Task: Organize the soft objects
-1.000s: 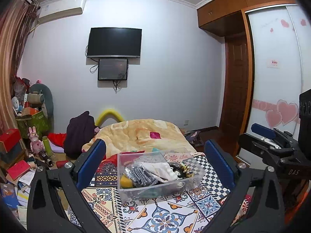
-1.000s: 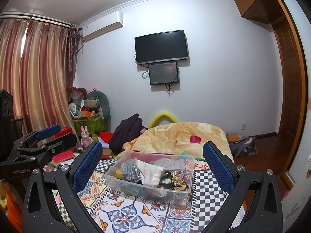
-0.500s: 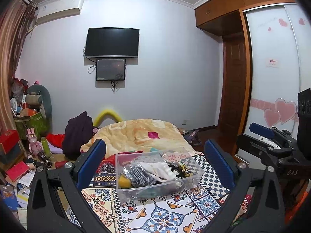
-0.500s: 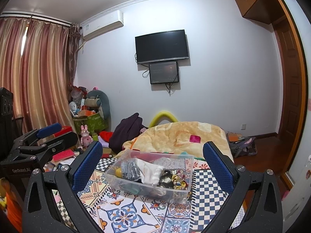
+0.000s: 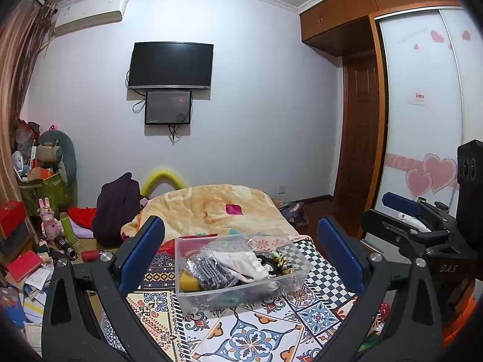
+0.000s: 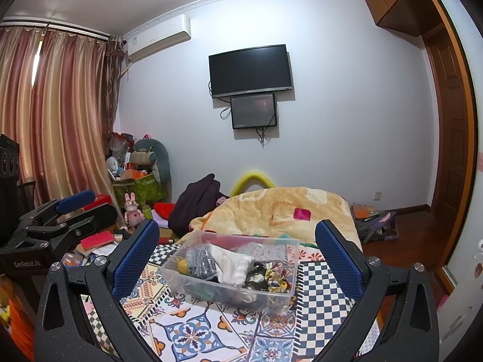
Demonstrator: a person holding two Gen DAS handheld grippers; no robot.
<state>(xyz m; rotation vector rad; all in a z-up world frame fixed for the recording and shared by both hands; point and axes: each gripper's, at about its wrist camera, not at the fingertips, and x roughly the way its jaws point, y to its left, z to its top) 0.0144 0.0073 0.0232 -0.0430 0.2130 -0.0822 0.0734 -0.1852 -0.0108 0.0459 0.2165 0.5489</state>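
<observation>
A clear bin is seen on a patterned cloth, centred in both wrist views. It is filled with soft items: a grey knit piece at the left, a white glove across the middle, a yellow ball in the near-left corner, and scrunchies at the right. A green item is glimpsed low in the bin through its near wall; what it is cannot be told.

The left claw is held wide, nothing between its blue pads; the bin is framed between the fingers, beyond the tips and untouched. The right claw is likewise spread wide and empty, with the bin ahead of it. Each claw is visible from the other's camera: the right one at the right edge of the left view, the left one at the left edge of the right view.

Beyond the bin a yellow blanket is heaped on the bed. To its left lie a dark garment and a yellow foam arc. On the far wall a TV is mounted above a smaller screen. Clutter and a pink rabbit toy are noted at far left, curtains in the right view, a wardrobe with heart stickers at the right.
</observation>
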